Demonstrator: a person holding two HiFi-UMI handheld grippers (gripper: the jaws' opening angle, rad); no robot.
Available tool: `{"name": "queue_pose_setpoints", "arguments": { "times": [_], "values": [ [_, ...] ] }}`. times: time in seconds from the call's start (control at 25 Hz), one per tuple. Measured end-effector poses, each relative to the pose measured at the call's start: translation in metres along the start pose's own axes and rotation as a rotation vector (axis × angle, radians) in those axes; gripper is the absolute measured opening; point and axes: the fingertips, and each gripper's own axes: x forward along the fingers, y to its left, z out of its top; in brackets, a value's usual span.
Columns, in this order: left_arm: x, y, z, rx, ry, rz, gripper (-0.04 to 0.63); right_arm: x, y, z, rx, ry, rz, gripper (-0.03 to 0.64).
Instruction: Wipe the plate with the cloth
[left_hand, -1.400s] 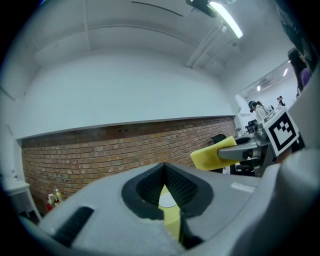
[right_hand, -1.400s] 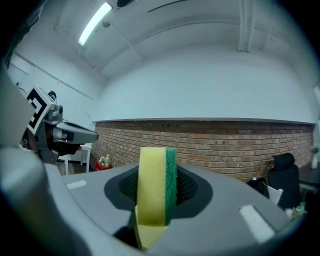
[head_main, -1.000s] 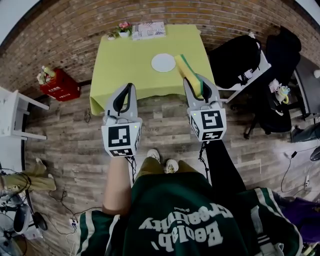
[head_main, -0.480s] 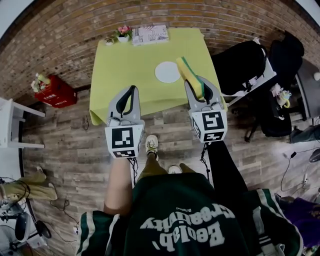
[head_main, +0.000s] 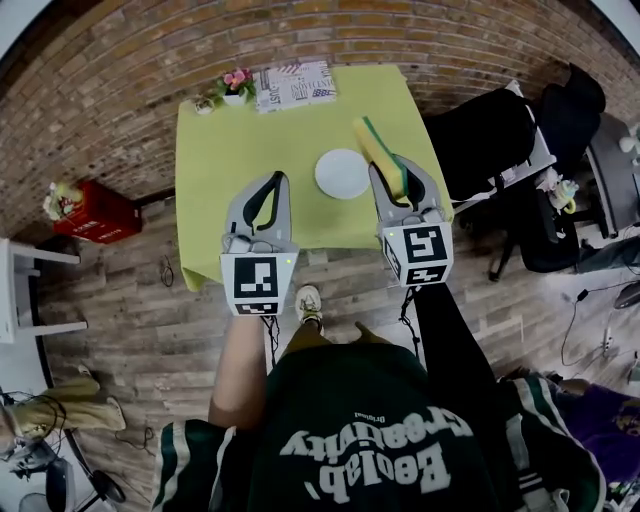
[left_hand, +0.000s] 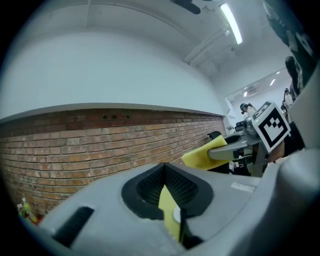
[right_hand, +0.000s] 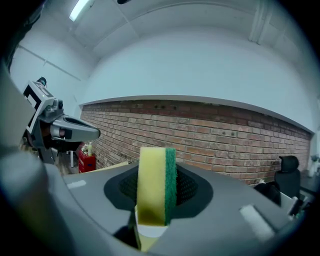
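Jaws of the right gripper (head_main: 397, 178) are clamped on a yellow-and-green sponge (right_hand: 153, 186), which stands in for the cloth. Its long axis runs forward out of the jaws, away from the person. Jaws of the left gripper (head_main: 272, 185) are closed on nothing. The plate (head_main: 342, 173) sits on the desk (head_main: 235, 140) between the two grippers, just left of the sponge and nearer the right gripper. Judgement: the sponge must travel left and down to reach the plate; contact cannot be confirmed.

A small flower pot (head_main: 235, 82) and a folded newspaper (head_main: 293, 85) sit at the green table's (head_main: 235, 150) far edge.
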Motion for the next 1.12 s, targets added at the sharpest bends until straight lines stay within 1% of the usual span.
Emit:
{"name": "queue_pose_setpoints", "arguments": {
  "times": [0.16,0.28,0.52,0.72,0.88,1.12],
  "values": [
    [0.029,0.018,-0.003,-0.002,-0.012,-0.059,-0.001,0.034,0.001,-0.002,0.008,0.021,-0.001,0.130],
    [0.047,0.034,-0.004,-0.009,-0.015,-0.082,0.000,0.055,0.001,0.000,0.010,0.024,-0.011,0.130],
    [0.072,0.066,-0.009,-0.017,-0.034,-0.087,0.000,0.087,0.002,-0.002,0.025,0.037,-0.034,0.130],
    [0.090,0.086,-0.020,-0.025,-0.023,-0.092,0.000,0.101,0.003,-0.005,0.023,0.039,-0.052,0.129],
    [0.101,0.090,-0.027,-0.039,-0.022,-0.108,0.001,0.106,0.002,-0.012,0.050,0.043,-0.061,0.130],
    [0.114,0.079,-0.036,-0.066,-0.013,-0.141,0.000,0.103,0.000,-0.030,0.097,0.075,-0.040,0.130]
  ]
}}
